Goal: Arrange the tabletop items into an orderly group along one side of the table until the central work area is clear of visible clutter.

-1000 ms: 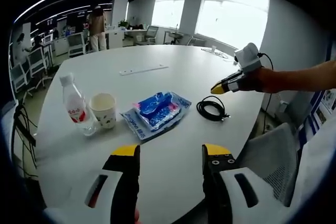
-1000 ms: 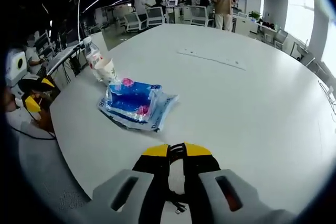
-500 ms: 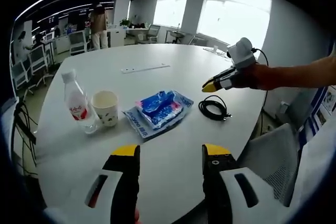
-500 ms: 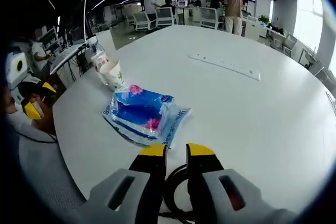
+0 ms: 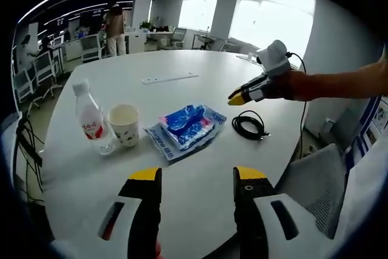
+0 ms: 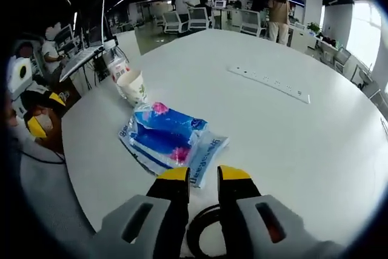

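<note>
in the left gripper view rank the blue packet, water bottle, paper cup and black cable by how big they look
1. blue packet
2. water bottle
3. black cable and paper cup look about alike, so unranked.

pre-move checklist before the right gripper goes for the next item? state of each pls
1. right gripper free: ok, jaws slightly apart with nothing between them, above the table.
2. black cable released: ok, lies coiled on the white table, apart from the right gripper.
3. left gripper free: ok, jaws wide open, empty.
4. blue packet reachable: ok, flat just ahead of the right jaws.
5. paper cup and water bottle stable: ok, both upright, side by side.
6. Cup contents: cannot tell.
</note>
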Available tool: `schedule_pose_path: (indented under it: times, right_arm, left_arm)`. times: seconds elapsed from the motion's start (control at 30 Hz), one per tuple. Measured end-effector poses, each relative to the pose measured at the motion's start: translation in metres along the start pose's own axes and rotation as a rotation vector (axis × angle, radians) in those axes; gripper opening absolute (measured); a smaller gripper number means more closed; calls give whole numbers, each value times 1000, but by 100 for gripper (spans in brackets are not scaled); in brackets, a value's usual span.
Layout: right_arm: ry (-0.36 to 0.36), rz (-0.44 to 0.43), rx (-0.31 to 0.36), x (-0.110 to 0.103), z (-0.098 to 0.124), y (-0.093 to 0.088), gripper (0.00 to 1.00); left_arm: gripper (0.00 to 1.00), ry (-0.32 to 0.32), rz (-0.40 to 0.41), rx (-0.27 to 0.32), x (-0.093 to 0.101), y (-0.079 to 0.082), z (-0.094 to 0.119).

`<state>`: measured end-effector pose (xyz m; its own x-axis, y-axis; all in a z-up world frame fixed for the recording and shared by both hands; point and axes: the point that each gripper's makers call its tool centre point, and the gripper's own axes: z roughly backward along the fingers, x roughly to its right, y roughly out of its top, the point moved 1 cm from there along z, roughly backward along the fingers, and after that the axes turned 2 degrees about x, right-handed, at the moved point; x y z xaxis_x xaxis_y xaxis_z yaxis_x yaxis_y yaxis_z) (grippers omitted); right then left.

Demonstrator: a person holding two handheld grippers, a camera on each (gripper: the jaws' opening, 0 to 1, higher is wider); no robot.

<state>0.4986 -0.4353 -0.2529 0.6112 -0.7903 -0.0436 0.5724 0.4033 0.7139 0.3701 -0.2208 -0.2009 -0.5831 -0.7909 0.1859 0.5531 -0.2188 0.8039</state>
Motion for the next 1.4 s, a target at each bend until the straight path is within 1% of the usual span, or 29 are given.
schedule_pose_path:
  times: [0.13,0.2,0.3,0.43,0.5,0.77,1.0,1.27,1.4]
  right_arm:
    - [26,27,-12,-3,-8,2,22]
    - [36,60,-21,-5,-14,4,24]
    - [55,87,-31,-8,-20,6,26]
    - [67,125,-48,-10,-27,8,28]
    - [75,131,-50,-11,-31,10,29]
    - [92,149,-62,-13,-43,15,29]
    - [102,146,-78,-15,-56,15,28]
    - [110,151,-106,-19,-69,8,26]
    - [108,154,-124,-18,-77,3,24]
  left_arm:
    - [47,2,3,-1,-1,0,-1]
    - [47,4,4,-2,-1,0,-1]
    - [47,8,10,-3,-3,-2,-1]
    - [47,15,14,-3,-5,-2,1]
    - [47,20,17,-3,-7,-3,1]
    - [47,38,31,-1,-12,-3,3]
    - [47,50,40,-2,-15,-4,5]
    - [47,69,46,-5,-21,-5,10]
    - [47,77,51,-8,-23,-6,12]
